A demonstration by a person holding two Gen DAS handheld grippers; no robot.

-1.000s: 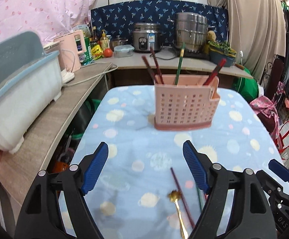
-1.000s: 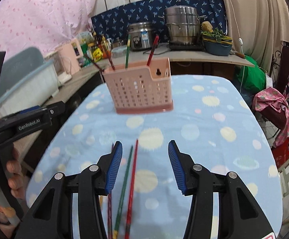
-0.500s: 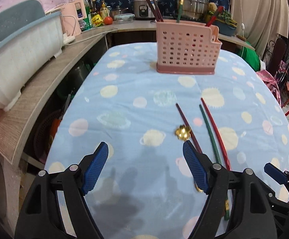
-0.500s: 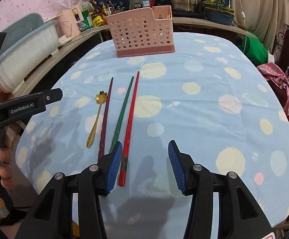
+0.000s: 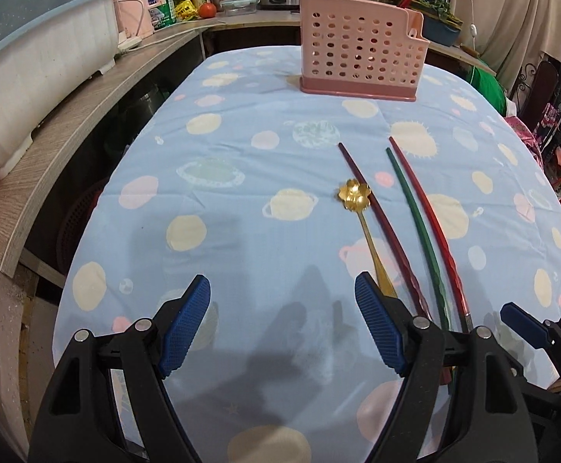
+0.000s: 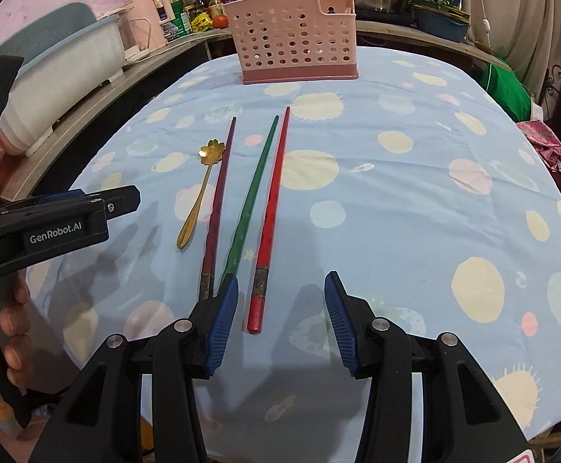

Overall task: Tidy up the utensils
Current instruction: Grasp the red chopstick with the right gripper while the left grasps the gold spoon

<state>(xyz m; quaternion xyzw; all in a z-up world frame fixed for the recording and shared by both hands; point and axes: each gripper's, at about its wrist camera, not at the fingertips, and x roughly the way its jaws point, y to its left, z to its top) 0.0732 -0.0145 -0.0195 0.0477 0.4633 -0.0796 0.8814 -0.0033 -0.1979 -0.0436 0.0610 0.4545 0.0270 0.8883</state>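
A: Right gripper (image 6: 280, 310)?
B: Its jaws, just narrowing, grip nothing; the red chopstick (image 6: 270, 208) end lies between them on the tablecloth (image 6: 396, 193).
A: Left gripper (image 5: 282, 326)?
B: Wide apart, empty, beside the gold spoon (image 5: 359, 216).

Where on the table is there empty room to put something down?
The blue cloth is bare to the right of the red chopstick, and bare between the gold spoon and the wooden counter. It is crowded where the spoon and three chopsticks lie together, before the pink basket.

spoon (image 6: 202, 193): glossy gold metal | basket (image 6: 295, 39): matt pink plastic | tablecloth (image 6: 396, 208): soft printed cloth
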